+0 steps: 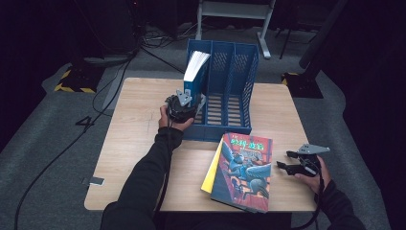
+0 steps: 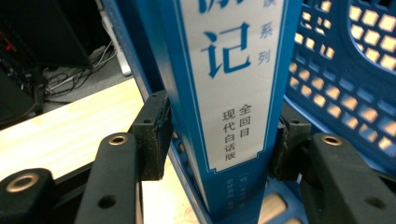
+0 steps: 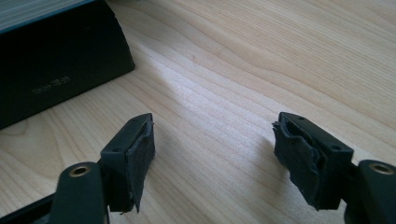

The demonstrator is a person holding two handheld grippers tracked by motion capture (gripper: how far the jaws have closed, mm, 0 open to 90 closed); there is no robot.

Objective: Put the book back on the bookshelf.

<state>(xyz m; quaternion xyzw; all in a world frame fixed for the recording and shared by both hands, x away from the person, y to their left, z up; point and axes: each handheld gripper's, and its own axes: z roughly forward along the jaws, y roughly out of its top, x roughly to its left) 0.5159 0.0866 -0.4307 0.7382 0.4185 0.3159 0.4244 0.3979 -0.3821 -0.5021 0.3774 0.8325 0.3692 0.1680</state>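
- Table: pale wood grain, matt.
- Rack on the table: blue plastic, perforated.
- Book in the rack: glossy spine.
- Pads: rough black rubber.

left gripper reaching forward, jaws half closed, right gripper low, jaws apart

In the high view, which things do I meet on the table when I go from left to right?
Left gripper at the blue book → blue file rack → illustrated book lying flat → right gripper.
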